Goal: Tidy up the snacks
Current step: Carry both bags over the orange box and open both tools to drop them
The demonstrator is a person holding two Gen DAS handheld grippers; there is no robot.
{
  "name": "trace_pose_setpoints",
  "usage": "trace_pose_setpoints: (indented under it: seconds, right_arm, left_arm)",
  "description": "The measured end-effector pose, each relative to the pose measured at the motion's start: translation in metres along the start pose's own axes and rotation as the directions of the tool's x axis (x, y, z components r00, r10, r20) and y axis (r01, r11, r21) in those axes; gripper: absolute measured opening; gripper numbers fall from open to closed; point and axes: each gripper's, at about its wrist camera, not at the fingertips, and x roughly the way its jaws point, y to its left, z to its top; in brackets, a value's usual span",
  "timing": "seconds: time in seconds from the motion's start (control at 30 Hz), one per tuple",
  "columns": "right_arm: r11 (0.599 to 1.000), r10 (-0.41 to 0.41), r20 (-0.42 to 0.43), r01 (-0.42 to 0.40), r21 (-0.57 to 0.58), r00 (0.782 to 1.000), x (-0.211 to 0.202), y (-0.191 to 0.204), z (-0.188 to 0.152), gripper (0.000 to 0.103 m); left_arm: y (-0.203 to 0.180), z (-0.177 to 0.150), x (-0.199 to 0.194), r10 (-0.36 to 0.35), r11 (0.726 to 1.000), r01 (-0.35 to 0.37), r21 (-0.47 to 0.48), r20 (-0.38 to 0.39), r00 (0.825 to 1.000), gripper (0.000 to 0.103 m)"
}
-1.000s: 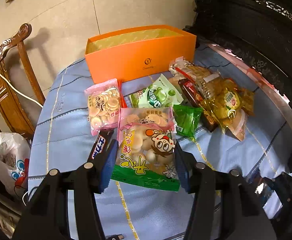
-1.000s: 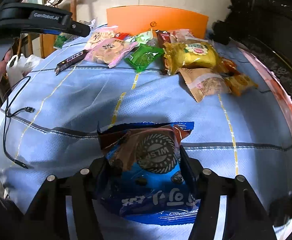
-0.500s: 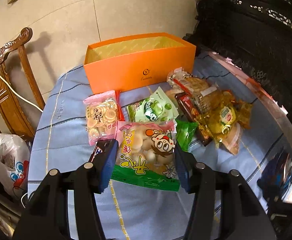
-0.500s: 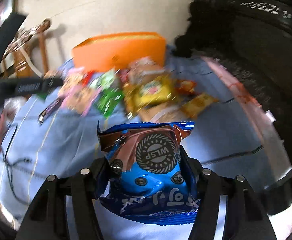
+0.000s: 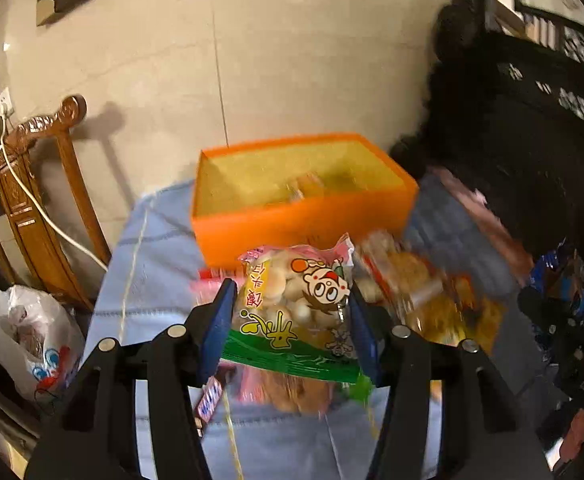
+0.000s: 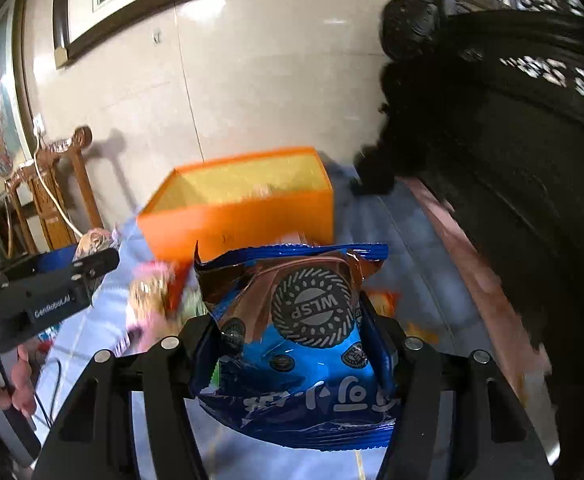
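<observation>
The bag of small round biscuits [image 5: 295, 304], pink at the top with a cartoon face and a green band along the bottom, is clamped between the blue pads of the left gripper [image 5: 292, 320] and hangs clear of the table. The blue cookie packet [image 6: 295, 344], printed with a large dark round cookie, is gripped the same way by the right gripper [image 6: 292, 340], its crimped top edge standing up above the pads. Just beyond both bags sits the orange box [image 5: 303, 216], open at the top with a yellow lining (something pale lies inside, too blurred to name). It rests on the light blue tablecloth [image 5: 152, 240], which has thin yellow stripes. Under and beside the lifted biscuit bag lies the heap of other snacks [image 5: 423, 292], mostly yellow and clear wrappers, blurred, and a chocolate bar [image 5: 210, 394] lies on the cloth just below the left pad. In the right wrist view the left gripper shows from the side at the left edge, with a hand [image 6: 0, 384] on its handle. Left of the table stands a carved wooden chair [image 5: 32, 184] with a white cable draped over it, and a white plastic bag [image 5: 24, 336] sits low beside it. Dark carved furniture [image 5: 531, 120] fills the right side.
</observation>
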Motion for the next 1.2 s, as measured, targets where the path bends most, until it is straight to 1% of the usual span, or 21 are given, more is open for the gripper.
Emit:
trace_pose_setpoints:
  seconds: [0.13, 0.2, 0.27, 0.3, 0.4, 0.6, 0.63, 0.77, 0.83, 0.9, 0.97, 1.03, 1.07, 1.2]
  right_arm:
    - [0.999, 0.029, -0.003, -0.029, 0.015, 1.0, 0.029, -0.005, 0.047, 0.062]
    - [0.999, 0.038, -0.008, -0.038, 0.016, 0.999, 0.051, -0.006, 0.072, 0.062]
    - [0.998, 0.05, 0.002, -0.05, 0.025, 0.999, 0.072, -0.008, 0.095, 0.062]
    - [0.998, 0.053, 0.0, -0.053, 0.021, 0.999, 0.083, -0.007, 0.105, 0.062]
    - [0.998, 0.056, 0.011, -0.056, -0.007, 0.998, 0.11, -0.004, 0.13, 0.062]
    - [0.996, 0.084, 0.0, -0.084, -0.019, 0.996, 0.165, -0.003, 0.164, 0.062]
    - [0.996, 0.091, -0.005, -0.091, -0.017, 0.996, 0.175, -0.003, 0.168, 0.062]
    - [0.995, 0.1, -0.041, -0.101, -0.015, 0.994, 0.211, -0.003, 0.176, 0.062]
    - [0.994, 0.106, -0.056, -0.107, -0.015, 0.993, 0.223, -0.003, 0.176, 0.062]
    - [0.994, 0.107, -0.067, -0.109, -0.017, 0.992, 0.232, -0.005, 0.175, 0.062]
    - [0.993, 0.12, -0.087, -0.121, -0.003, 0.989, 0.241, -0.01, 0.174, 0.062]
    - [0.994, 0.106, -0.095, -0.109, -0.02, 0.99, 0.245, -0.011, 0.174, 0.062]
    - [0.995, 0.092, -0.091, -0.096, -0.031, 0.992, 0.247, -0.013, 0.175, 0.062]
    - [0.996, 0.085, -0.09, -0.088, -0.024, 0.992, 0.25, -0.018, 0.178, 0.062]
  left_arm:
    - [0.01, 0.038, 0.016, 0.054, 0.998, -0.053, -0.02, 0.021, 0.998, 0.053]
    - [0.014, 0.06, 0.03, 0.07, 0.997, -0.069, -0.022, 0.029, 0.997, 0.053]
    - [0.019, 0.077, 0.047, 0.09, 0.995, -0.089, -0.042, 0.017, 0.996, 0.053]
    - [0.021, 0.084, 0.054, 0.084, 0.995, -0.083, -0.059, 0.014, 0.996, 0.053]
    - [0.031, 0.108, 0.086, 0.098, 0.99, -0.099, -0.103, -0.013, 0.995, 0.053]
    - [0.039, 0.136, 0.137, 0.126, 0.986, -0.129, -0.108, -0.037, 0.991, 0.053]
    - [0.039, 0.138, 0.143, 0.122, 0.987, -0.124, -0.107, -0.026, 0.992, 0.053]
    - [0.041, 0.148, 0.172, 0.142, 0.985, -0.147, -0.095, -0.05, 0.989, 0.053]
    - [0.042, 0.15, 0.18, 0.151, 0.984, -0.155, -0.091, -0.053, 0.987, 0.053]
    - [0.041, 0.153, 0.187, 0.147, 0.986, -0.151, -0.077, -0.047, 0.988, 0.053]
    - [0.04, 0.155, 0.191, 0.166, 0.984, -0.168, -0.052, -0.045, 0.985, 0.053]
    - [0.04, 0.158, 0.193, 0.168, 0.984, -0.17, -0.05, -0.042, 0.985, 0.053]
    - [0.04, 0.159, 0.195, 0.156, 0.986, -0.158, -0.051, -0.044, 0.987, 0.053]
    - [0.04, 0.163, 0.199, 0.157, 0.986, -0.159, -0.041, -0.041, 0.987, 0.053]
